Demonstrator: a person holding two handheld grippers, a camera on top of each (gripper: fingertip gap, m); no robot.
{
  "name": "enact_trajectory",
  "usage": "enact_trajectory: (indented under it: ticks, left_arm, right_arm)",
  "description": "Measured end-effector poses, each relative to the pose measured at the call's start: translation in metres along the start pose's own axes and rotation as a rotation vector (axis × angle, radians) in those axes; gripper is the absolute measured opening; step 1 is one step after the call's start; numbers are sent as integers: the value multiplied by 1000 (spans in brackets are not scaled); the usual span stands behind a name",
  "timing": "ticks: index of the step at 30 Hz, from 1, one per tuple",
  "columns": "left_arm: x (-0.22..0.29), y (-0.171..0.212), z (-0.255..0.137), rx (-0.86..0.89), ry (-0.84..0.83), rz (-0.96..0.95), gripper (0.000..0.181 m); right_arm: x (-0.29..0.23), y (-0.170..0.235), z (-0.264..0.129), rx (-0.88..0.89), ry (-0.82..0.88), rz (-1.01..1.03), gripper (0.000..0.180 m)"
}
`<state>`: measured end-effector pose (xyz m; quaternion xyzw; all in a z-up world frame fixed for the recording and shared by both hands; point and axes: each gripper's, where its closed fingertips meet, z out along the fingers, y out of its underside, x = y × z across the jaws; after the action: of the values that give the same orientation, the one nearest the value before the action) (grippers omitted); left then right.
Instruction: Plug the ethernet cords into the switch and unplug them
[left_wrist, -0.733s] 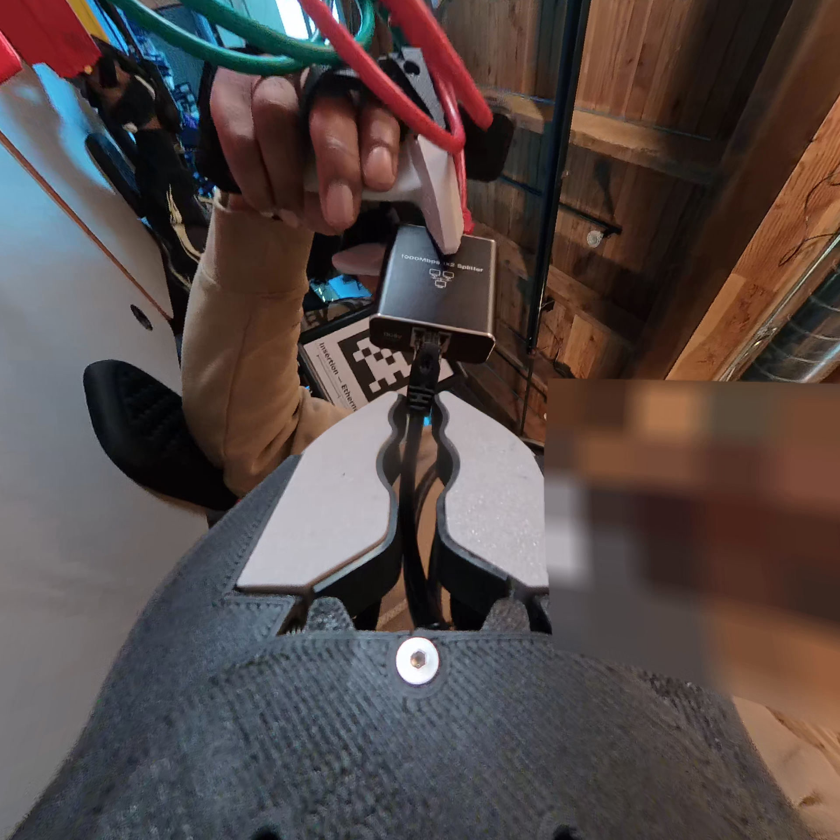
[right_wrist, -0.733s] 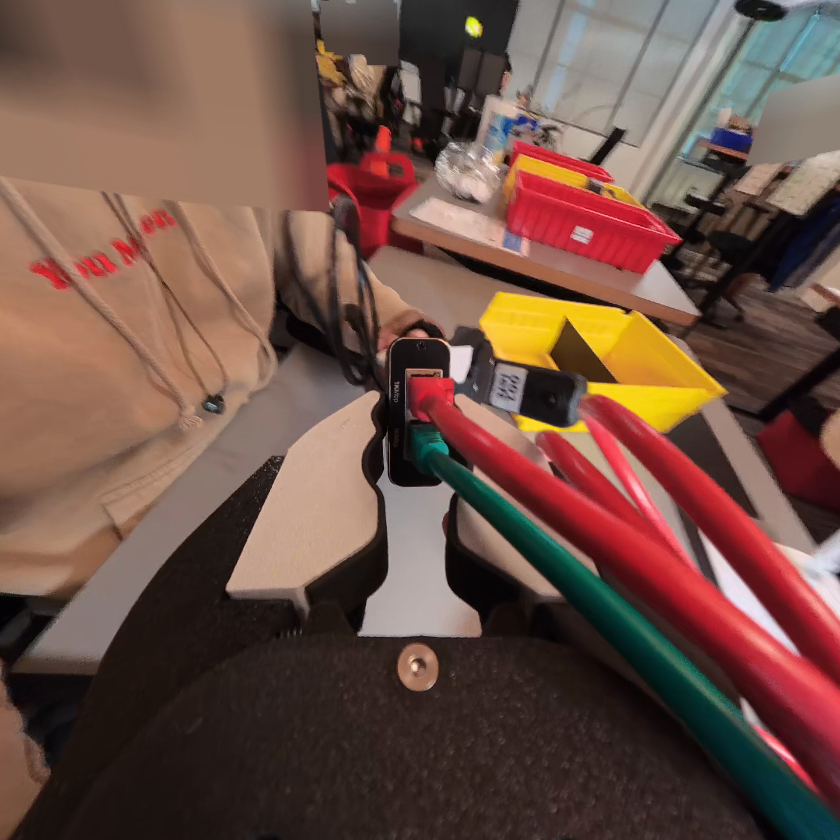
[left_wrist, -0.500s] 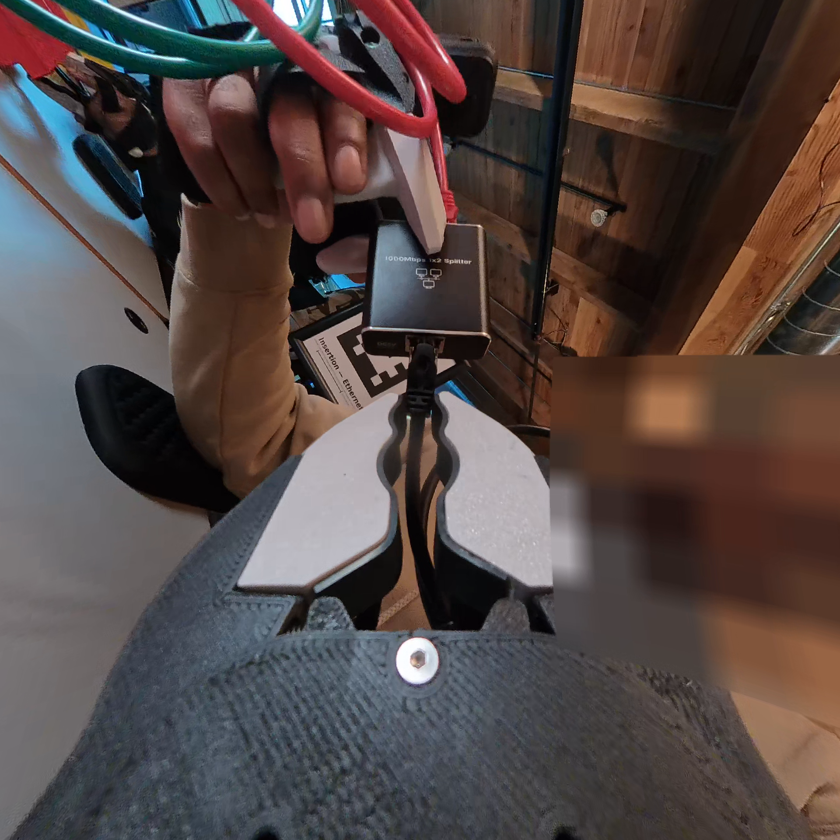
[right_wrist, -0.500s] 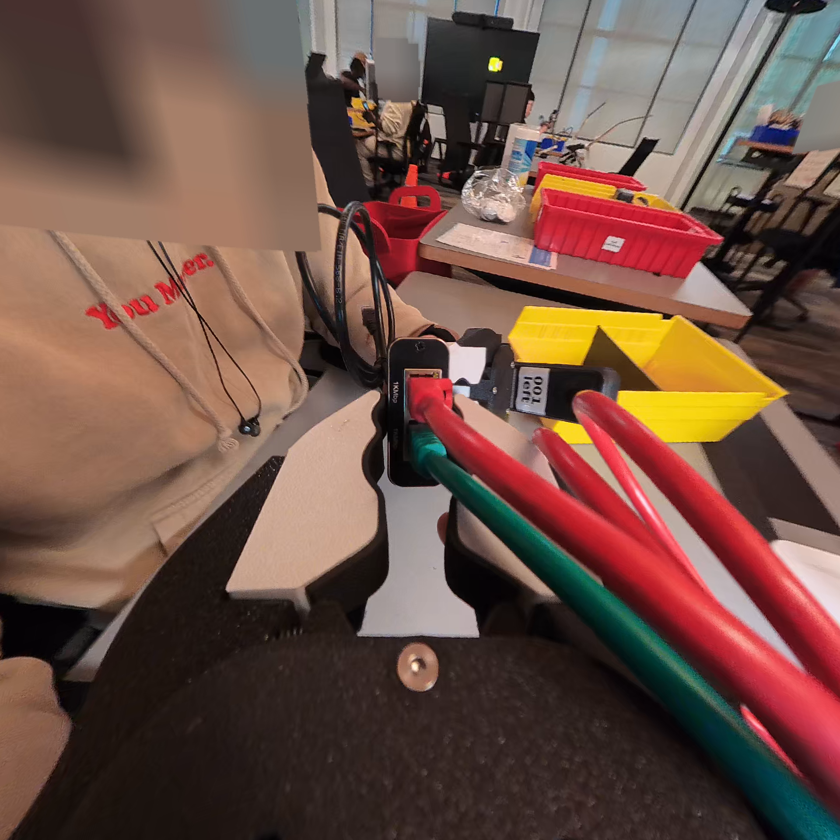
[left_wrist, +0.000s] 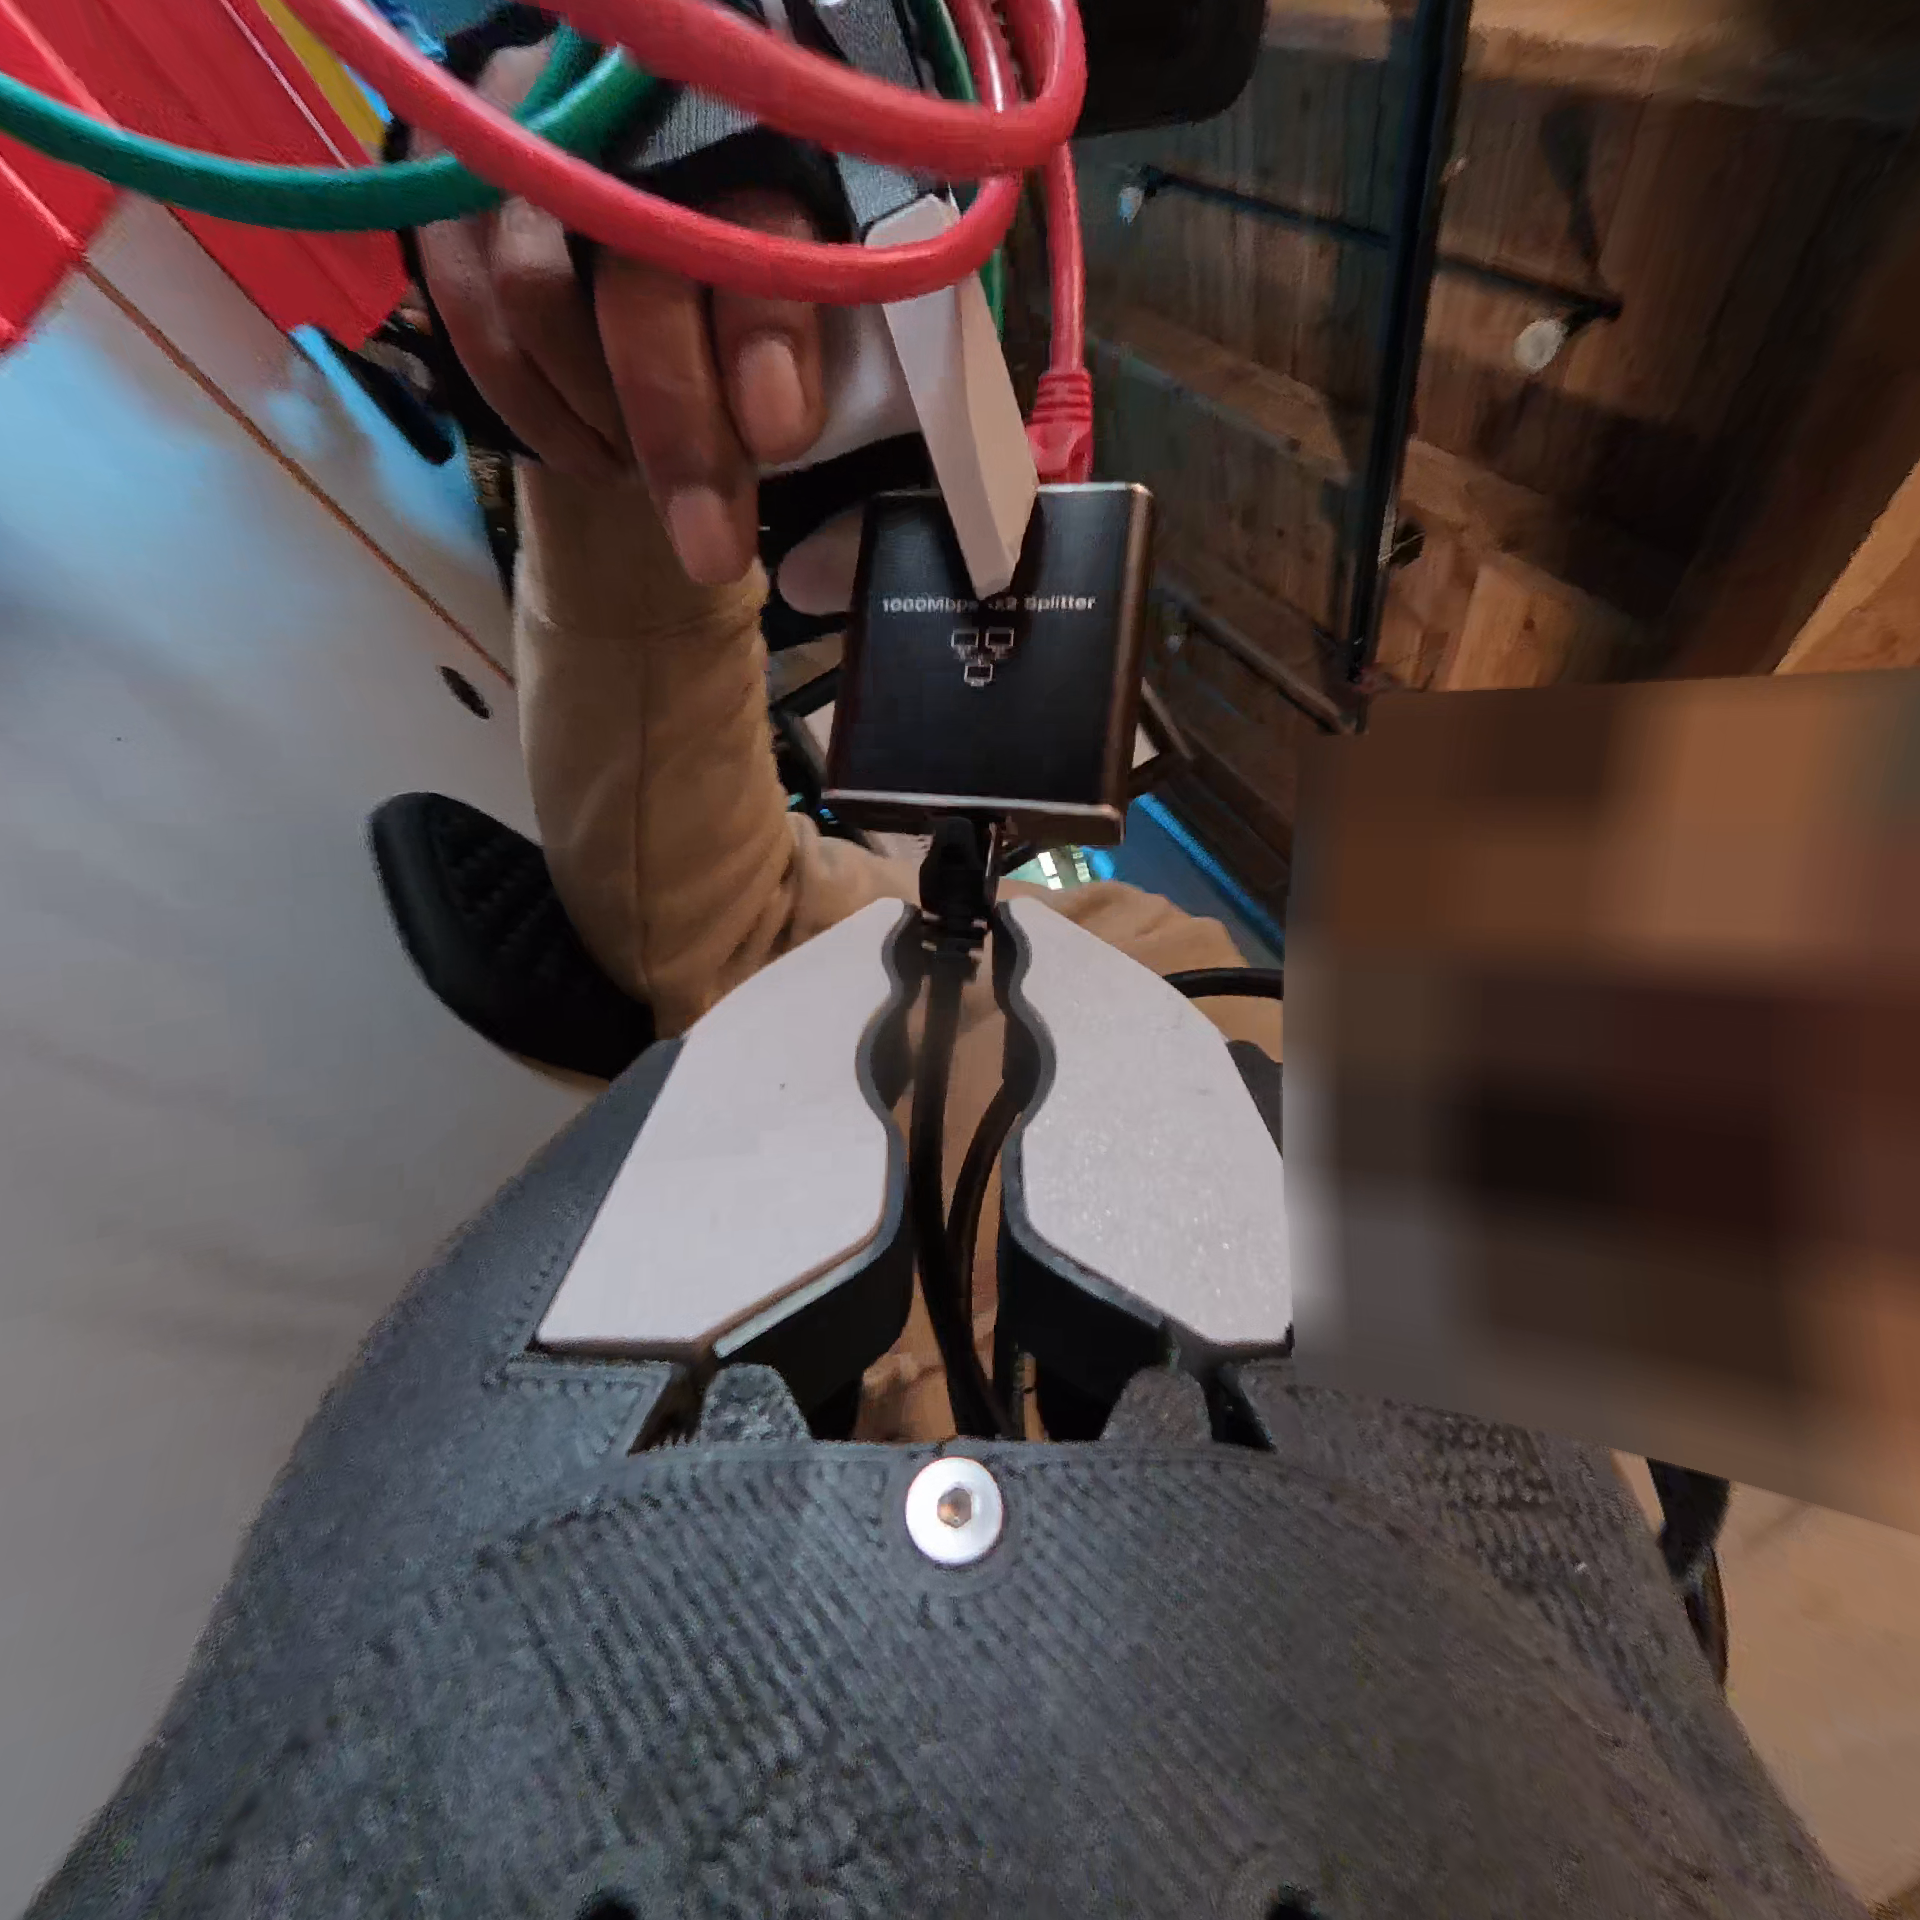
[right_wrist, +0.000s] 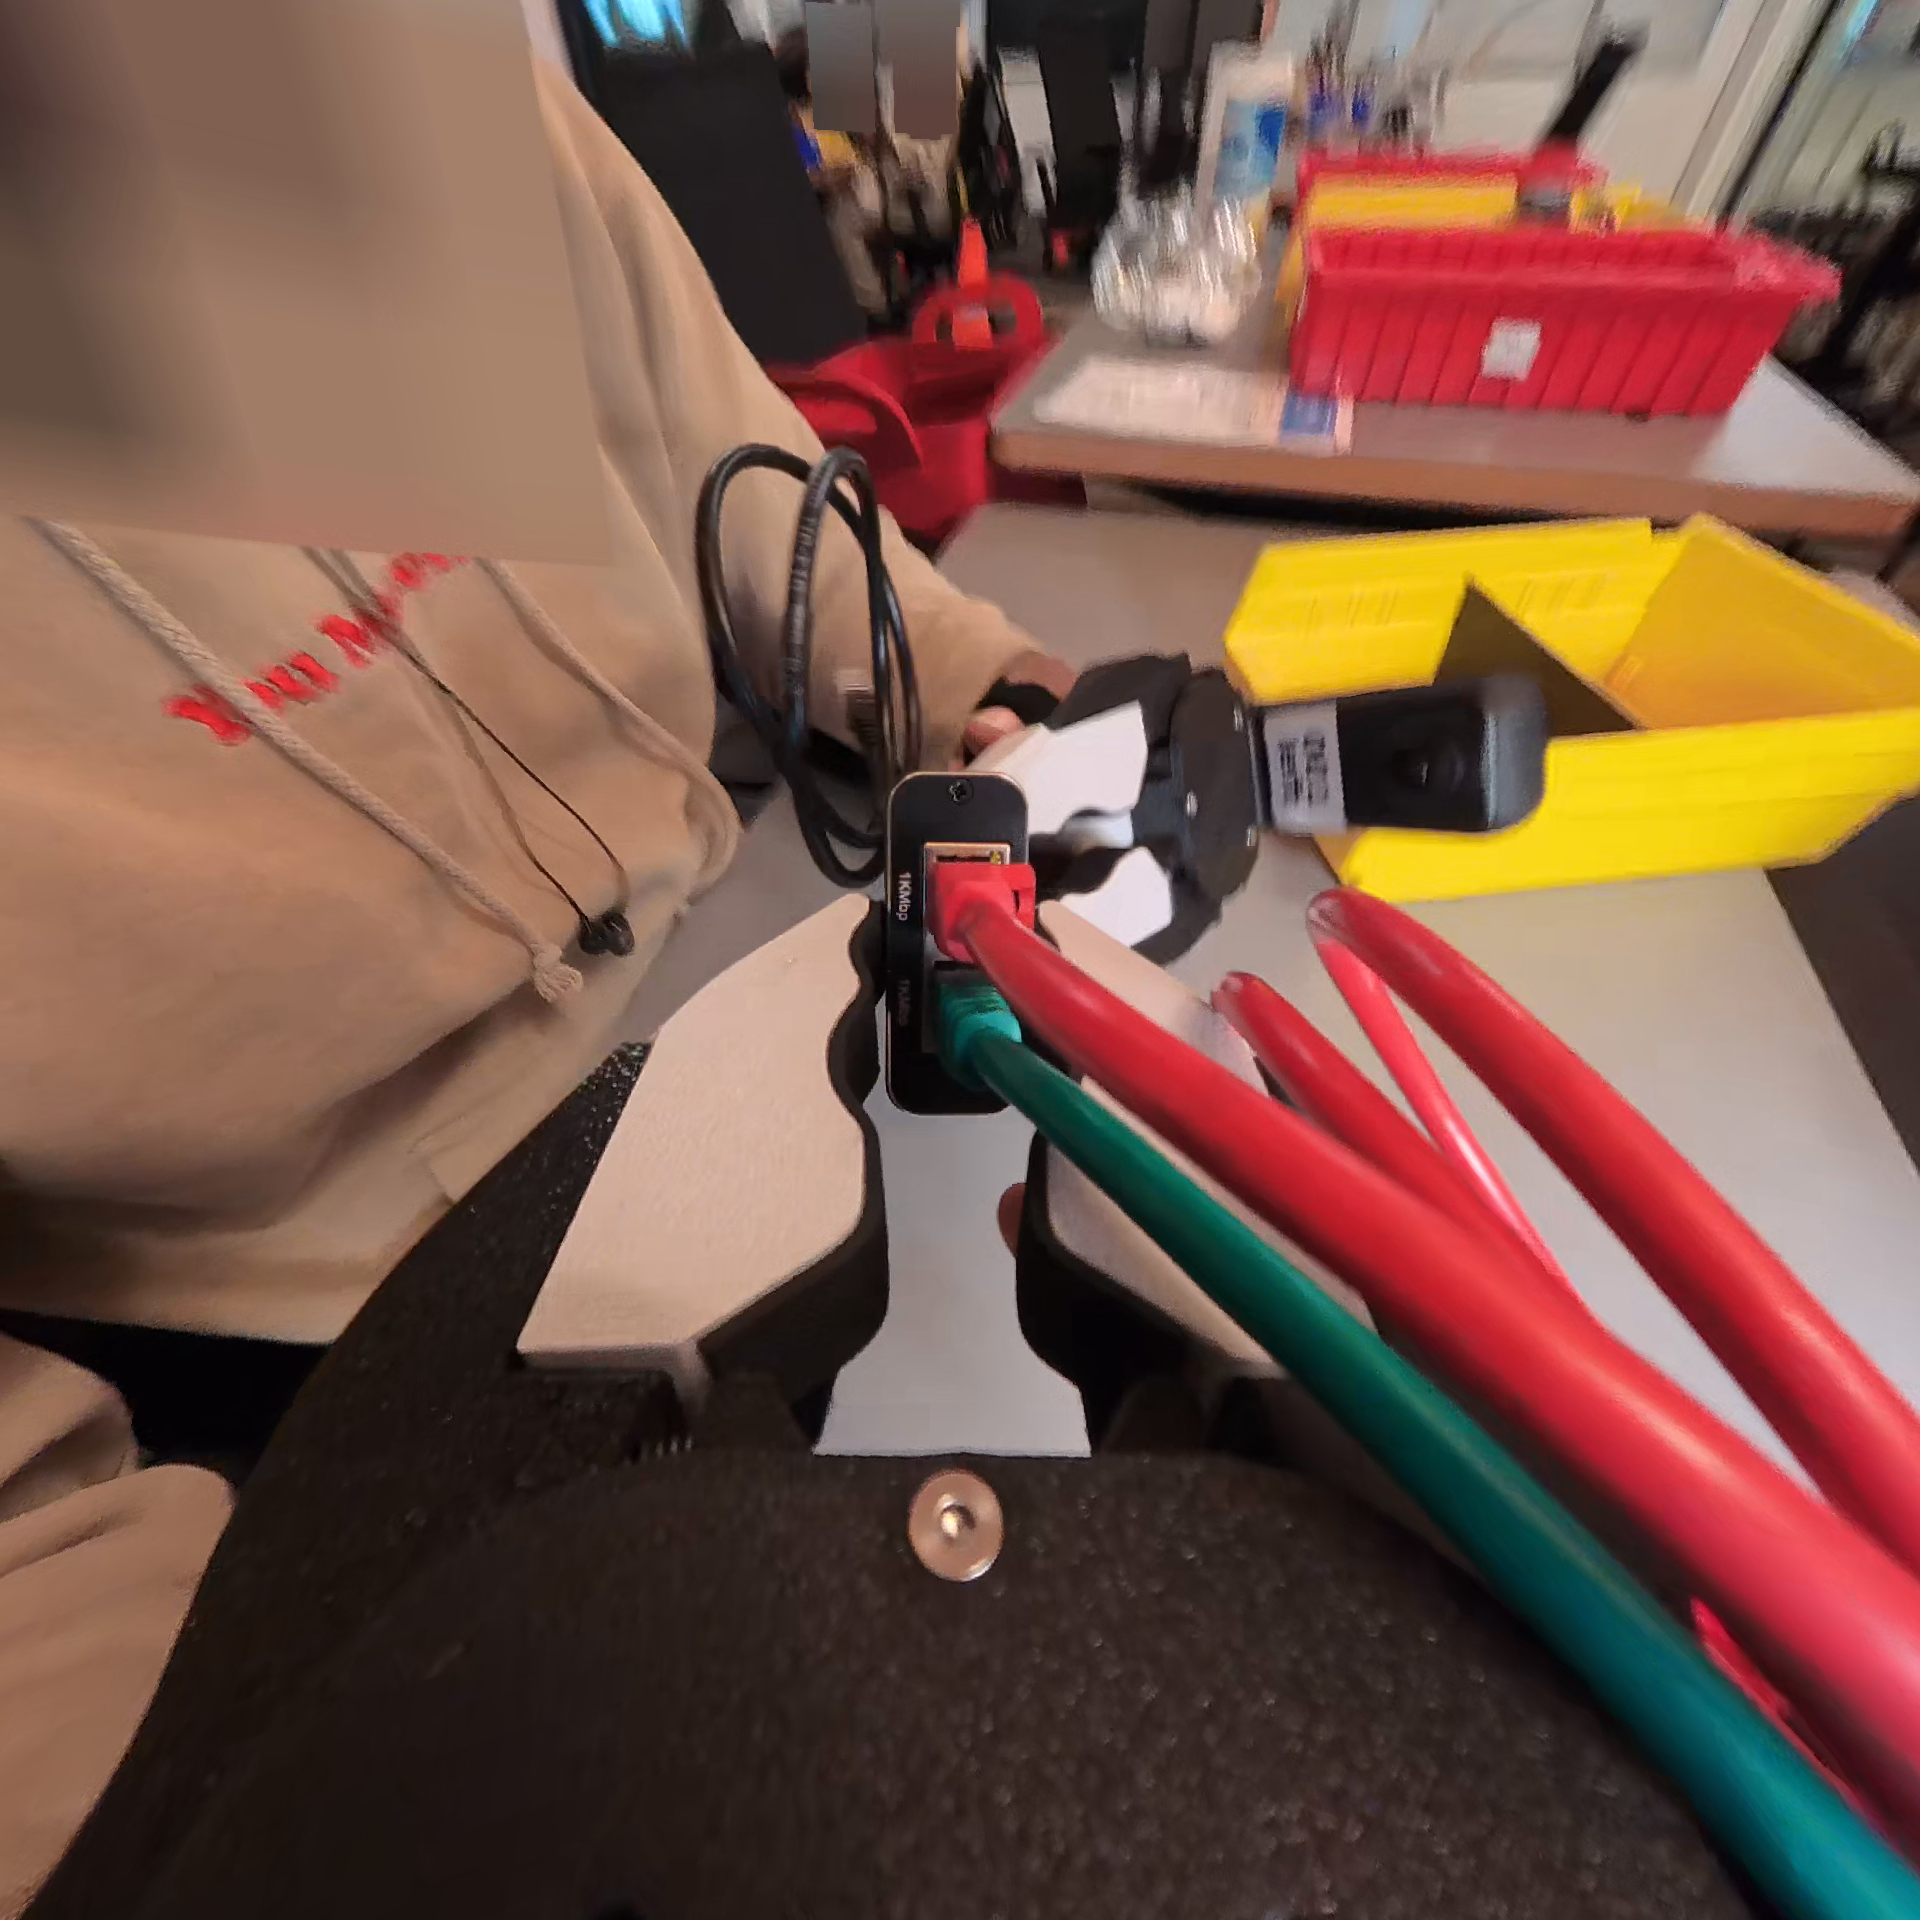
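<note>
While the left gripper (left_wrist: 951, 920) has its two fingers pinched together on the black cord (left_wrist: 940, 1049) just behind its plug, that plug sits in the near end of the small black switch (left_wrist: 987, 665), which is held up in the air between both tools. From the far side the right gripper (right_wrist: 951, 940) has its fingers clamped on the switch's body — one white finger (left_wrist: 966, 384) lies flat across its top face. At that end a red cord (right_wrist: 1195, 1091) is plugged into the upper port and a green cord (right_wrist: 1247, 1247) into the lower one; both sweep back past the right gripper in loose loops. Behind, a yellow bin (right_wrist: 1662, 675) rests on the grey table (right_wrist: 1558, 1039), and the black cord's slack hangs coiled — beside a tan sleeve (left_wrist: 644, 790).
</note>
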<state>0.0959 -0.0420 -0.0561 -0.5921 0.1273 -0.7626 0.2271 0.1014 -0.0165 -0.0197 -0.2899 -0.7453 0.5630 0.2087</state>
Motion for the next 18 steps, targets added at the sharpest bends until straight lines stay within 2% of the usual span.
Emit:
enact_trajectory:
  ticks: [1, 6, 9, 12, 15, 18]
  left_arm:
    - [-6, -2, -4, -1, -46, 43, 15]
    - [-14, -26, -34, 22, -386, 419, 35]
    - [-8, -26, -30, -26, -500, 581, 41]
    - [-27, -16, -23, -145, -683, 716, 47]
    - [-45, -16, -33, -191, -851, 764, 26]
    - [-43, -36, -54, -69, -905, 718, 25]
  right_arm:
    - [4, 4, 4, -38, 28, -4, 24]
    - [12, 16, 7, -112, 77, 28, 24]
    - [22, 30, 10, -158, 104, 104, 24]
    - [29, 40, 24, -175, 81, 190, 24]
    - [40, 49, 37, -195, 94, 267, 27]
    - [70, 42, 30, -99, 261, 448, 34]
